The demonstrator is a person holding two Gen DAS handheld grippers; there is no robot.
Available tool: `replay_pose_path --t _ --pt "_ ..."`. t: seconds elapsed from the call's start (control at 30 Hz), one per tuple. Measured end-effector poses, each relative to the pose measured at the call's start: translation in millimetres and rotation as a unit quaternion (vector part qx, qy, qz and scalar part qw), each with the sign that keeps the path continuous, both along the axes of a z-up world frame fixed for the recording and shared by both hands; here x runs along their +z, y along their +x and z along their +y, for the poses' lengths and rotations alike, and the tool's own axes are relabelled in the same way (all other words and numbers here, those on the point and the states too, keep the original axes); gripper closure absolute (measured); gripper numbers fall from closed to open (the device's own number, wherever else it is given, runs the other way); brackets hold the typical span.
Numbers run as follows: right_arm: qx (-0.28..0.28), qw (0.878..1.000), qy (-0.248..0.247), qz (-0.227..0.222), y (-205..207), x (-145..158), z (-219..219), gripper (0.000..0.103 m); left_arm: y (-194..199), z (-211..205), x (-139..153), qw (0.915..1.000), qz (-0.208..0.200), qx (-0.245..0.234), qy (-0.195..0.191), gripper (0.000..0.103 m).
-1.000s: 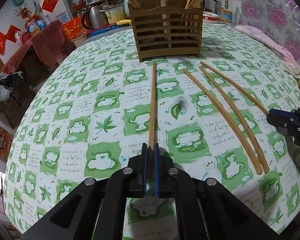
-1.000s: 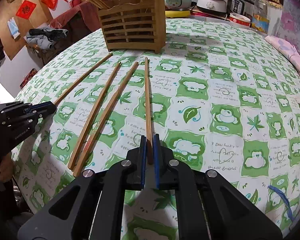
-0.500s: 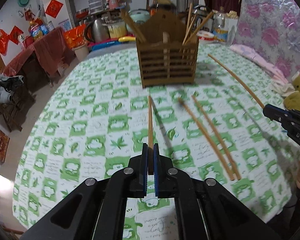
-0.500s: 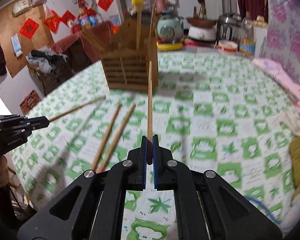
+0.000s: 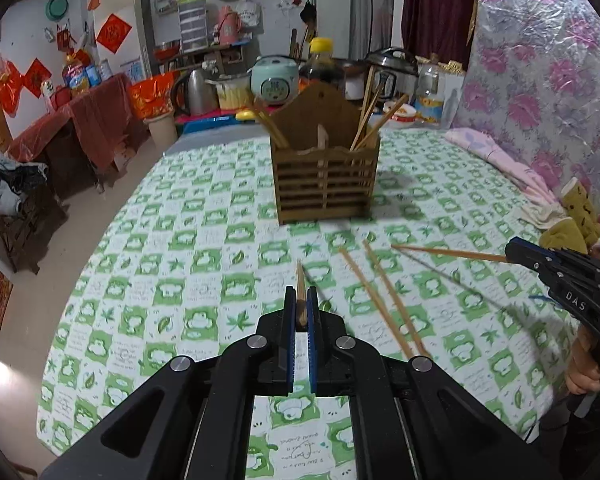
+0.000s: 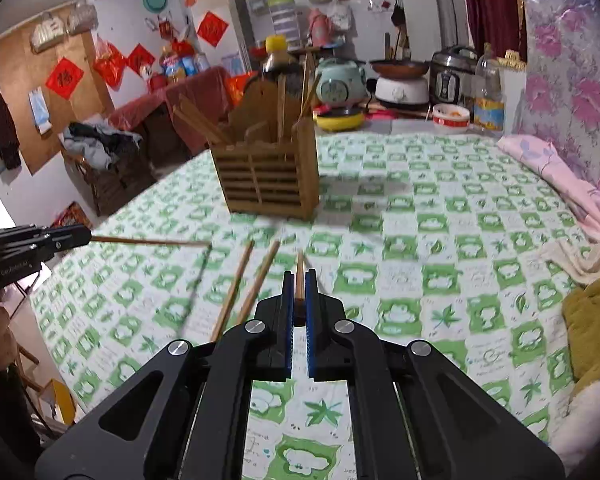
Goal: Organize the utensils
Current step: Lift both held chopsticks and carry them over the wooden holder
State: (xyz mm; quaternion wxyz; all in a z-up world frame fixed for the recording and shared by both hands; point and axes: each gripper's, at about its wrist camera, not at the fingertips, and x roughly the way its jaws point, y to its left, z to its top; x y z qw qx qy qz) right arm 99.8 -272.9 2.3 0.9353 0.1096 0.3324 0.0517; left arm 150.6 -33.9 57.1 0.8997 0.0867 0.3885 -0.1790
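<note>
A slatted wooden utensil holder stands on the green-checked tablecloth and holds several chopsticks; it also shows in the right wrist view. My left gripper is shut on a wooden chopstick, held in the air pointing at the holder. My right gripper is shut on another chopstick, also lifted. Each gripper shows in the other's view, the right one and the left one. Two loose chopsticks lie on the cloth between them, also in the right wrist view.
A pink cloth and a yellow-green towel lie at the table's right edge. Behind the table stand rice cookers, a kettle, bottles and a red-covered side table.
Both grippers have lifted their chopsticks off the cloth and raised them clear of it. The two other chopsticks stay lying on the table.
</note>
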Motion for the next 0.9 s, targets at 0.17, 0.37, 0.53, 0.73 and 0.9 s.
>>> replay_pose_path --t 0.17,0.37,0.53,0.73,0.9 --pt "-0.001 1.0 -0.001 -0.025 2 23 -2 0.097 6 -9 16 0.9999 -0.009 -0.009 -0.006 0.098" --pt "-0.001 0.999 -0.011 -0.047 16 44 2 0.097 26 -20 36 0.9996 -0.019 -0.017 -0.008 0.098" --pt "0.001 0.998 -0.011 -0.06 42 65 3 0.097 53 -30 59 0.9994 -0.021 -0.019 -0.02 0.098" --pt "-0.001 0.995 0.012 -0.096 66 98 -2 0.097 80 -37 99 0.998 -0.046 -0.01 -0.043 0.098" --pt "-0.005 0.99 0.035 -0.134 92 128 -4 0.097 99 -45 131 0.9957 -0.079 -0.001 -0.047 0.098"
